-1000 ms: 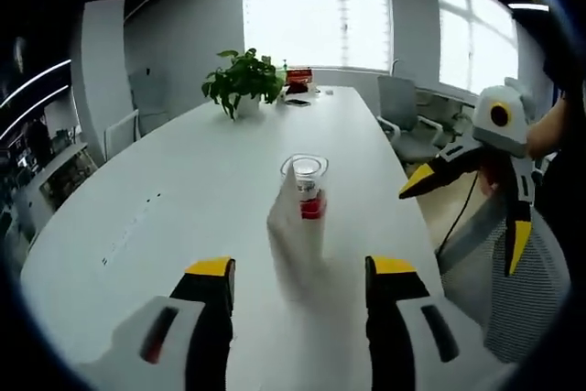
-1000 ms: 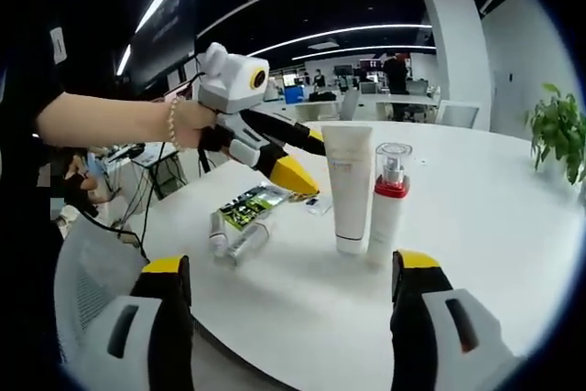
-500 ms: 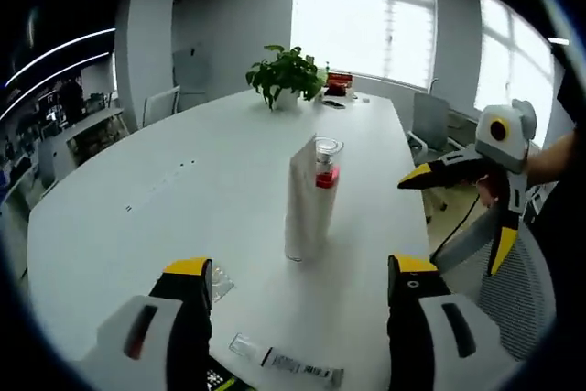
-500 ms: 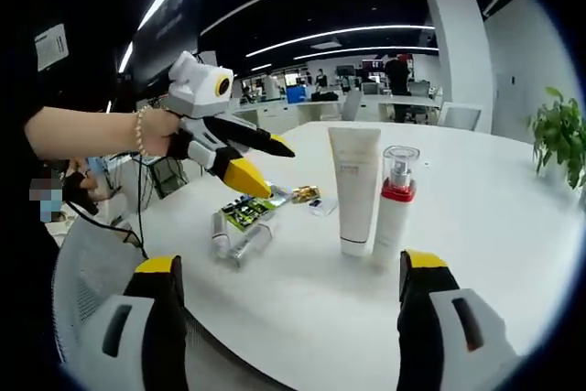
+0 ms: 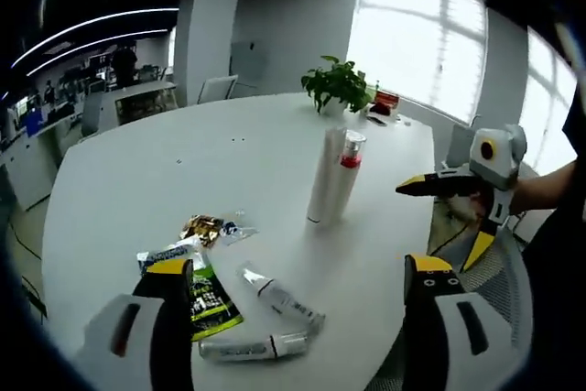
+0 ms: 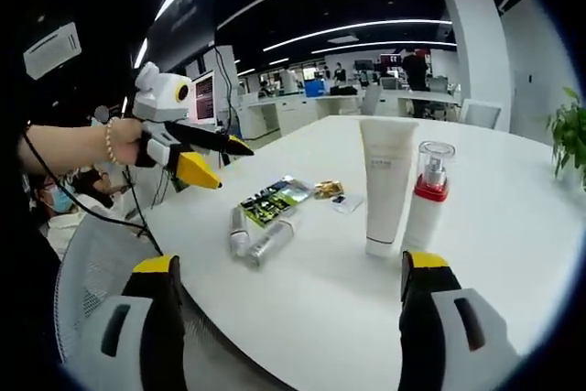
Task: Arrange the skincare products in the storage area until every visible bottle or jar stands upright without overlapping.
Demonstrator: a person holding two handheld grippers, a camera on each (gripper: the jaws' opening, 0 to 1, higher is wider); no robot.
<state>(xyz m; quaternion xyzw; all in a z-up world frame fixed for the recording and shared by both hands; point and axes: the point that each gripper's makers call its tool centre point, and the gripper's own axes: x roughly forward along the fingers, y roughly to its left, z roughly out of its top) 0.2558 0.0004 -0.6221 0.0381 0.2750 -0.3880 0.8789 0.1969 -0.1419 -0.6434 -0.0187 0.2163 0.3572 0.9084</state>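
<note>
A white tube (image 5: 325, 176) (image 6: 386, 185) stands upright on the white table (image 5: 137, 171) (image 6: 320, 309), with a red-collared pump bottle (image 5: 351, 155) (image 6: 428, 200) upright right beside it. Two small silver tubes lie flat near the table's edge (image 5: 279, 298) (image 5: 252, 347) (image 6: 238, 231) (image 6: 271, 243). My left gripper (image 5: 299, 267) (image 6: 220, 162) is open and empty, held in the air above the table's edge near the lying tubes. My right gripper (image 6: 291, 263) (image 5: 449, 217) is open and empty too, off the table's edge.
A green sachet (image 5: 206, 295) (image 6: 275, 200), a gold sachet (image 5: 203, 226) (image 6: 328, 190) and a small clear sachet (image 5: 234, 225) (image 6: 348, 201) lie beside the tubes. A potted plant (image 5: 341, 87) stands at the far end. A mesh chair (image 6: 87, 272) is by the table's edge.
My left gripper has pulled back from the upright tube and bottle towards the table's edge; the lying tubes and sachets have come into its view. The products have not moved.
</note>
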